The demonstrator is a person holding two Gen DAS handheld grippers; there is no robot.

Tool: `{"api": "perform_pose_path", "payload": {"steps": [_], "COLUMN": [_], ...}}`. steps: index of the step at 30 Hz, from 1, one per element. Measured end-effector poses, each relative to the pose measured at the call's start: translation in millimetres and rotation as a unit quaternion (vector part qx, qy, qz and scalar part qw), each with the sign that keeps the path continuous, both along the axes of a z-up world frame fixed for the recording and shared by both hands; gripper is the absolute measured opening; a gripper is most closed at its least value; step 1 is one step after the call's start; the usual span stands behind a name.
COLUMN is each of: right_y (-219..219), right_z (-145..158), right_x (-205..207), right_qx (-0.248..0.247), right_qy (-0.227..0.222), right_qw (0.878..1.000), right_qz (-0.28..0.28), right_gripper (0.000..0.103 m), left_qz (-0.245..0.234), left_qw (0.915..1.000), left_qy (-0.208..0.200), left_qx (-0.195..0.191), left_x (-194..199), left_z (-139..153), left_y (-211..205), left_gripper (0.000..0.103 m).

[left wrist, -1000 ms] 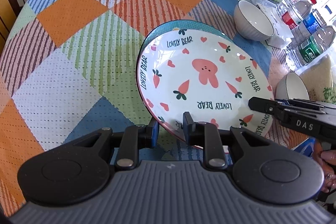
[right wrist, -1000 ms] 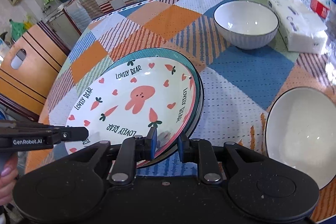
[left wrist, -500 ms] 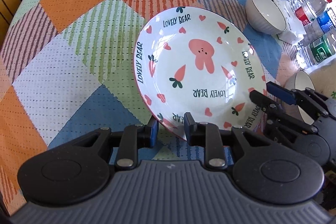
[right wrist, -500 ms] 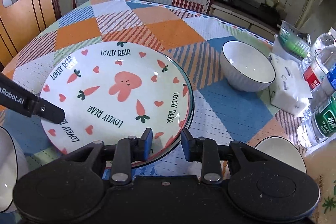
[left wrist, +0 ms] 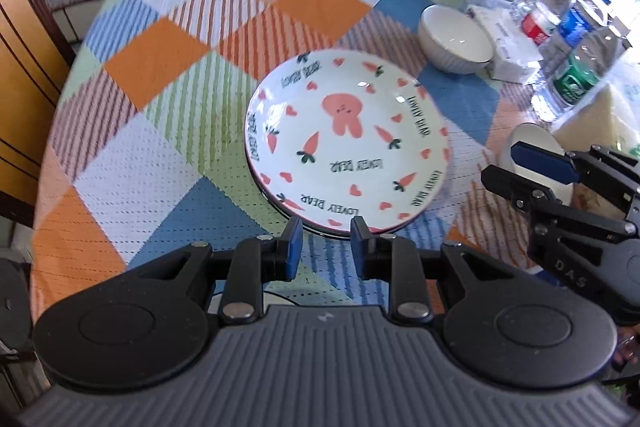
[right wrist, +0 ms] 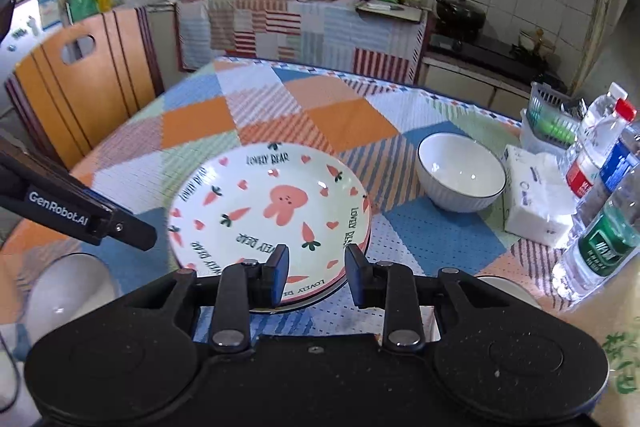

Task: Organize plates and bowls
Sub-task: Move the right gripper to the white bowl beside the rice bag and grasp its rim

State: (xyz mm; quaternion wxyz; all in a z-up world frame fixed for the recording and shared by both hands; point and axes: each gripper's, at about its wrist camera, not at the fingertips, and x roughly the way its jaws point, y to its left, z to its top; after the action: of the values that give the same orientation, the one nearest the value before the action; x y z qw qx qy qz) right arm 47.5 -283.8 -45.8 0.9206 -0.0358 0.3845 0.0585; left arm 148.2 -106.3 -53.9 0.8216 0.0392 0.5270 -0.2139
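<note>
A glossy round rabbit-and-carrot plate [left wrist: 347, 143] lies stacked on another on the checked-cloth surface [left wrist: 160, 39], an empty ribbed white bowl [right wrist: 460, 173] beyond. Left gripper [left wrist: 326, 247] and right gripper [right wrist: 316, 273] hover narrowly parted, the right's jaws having just widened, empty.

The left claw [left wrist: 325, 247] points steeply downward, its two blue-padded fingers [left wrist: 291, 247] parted by a modest gap with nothing clamped between them. The right claw [right wrist: 316, 273] tilts down at a gentler slope; its jaws have just been opening, and they stand apart with no pad pressing on anything. In the left wrist view the right claw shows at the right edge, its fingers aimed leftward. In the right wrist view the left claw reaches in from the left edge, aimed rightward. Fingertips of a hand [left wrist: 626, 347] show at that edge.
</note>
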Motion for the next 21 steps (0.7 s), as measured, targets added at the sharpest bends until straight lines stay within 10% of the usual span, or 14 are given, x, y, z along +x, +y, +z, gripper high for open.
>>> {"api": "perform_pose_path", "payload": {"steps": [21], "right_y": [-63.0], "right_z": [49.8], "right_x": [-85.7], "right_qx": [0.039], "right_qy": [-0.022], "right_qw": [0.999], "right_qz": [-0.027], "right_gripper": [0.074], "left_qz": [-0.075], "left_qw": [0.9935], "left_qy": [-0.079], "left_qx": [0.034], "left_x": [-74.4], "left_z": [70.3], "left_y": [-50.4], "left_gripper": [0.059]}}
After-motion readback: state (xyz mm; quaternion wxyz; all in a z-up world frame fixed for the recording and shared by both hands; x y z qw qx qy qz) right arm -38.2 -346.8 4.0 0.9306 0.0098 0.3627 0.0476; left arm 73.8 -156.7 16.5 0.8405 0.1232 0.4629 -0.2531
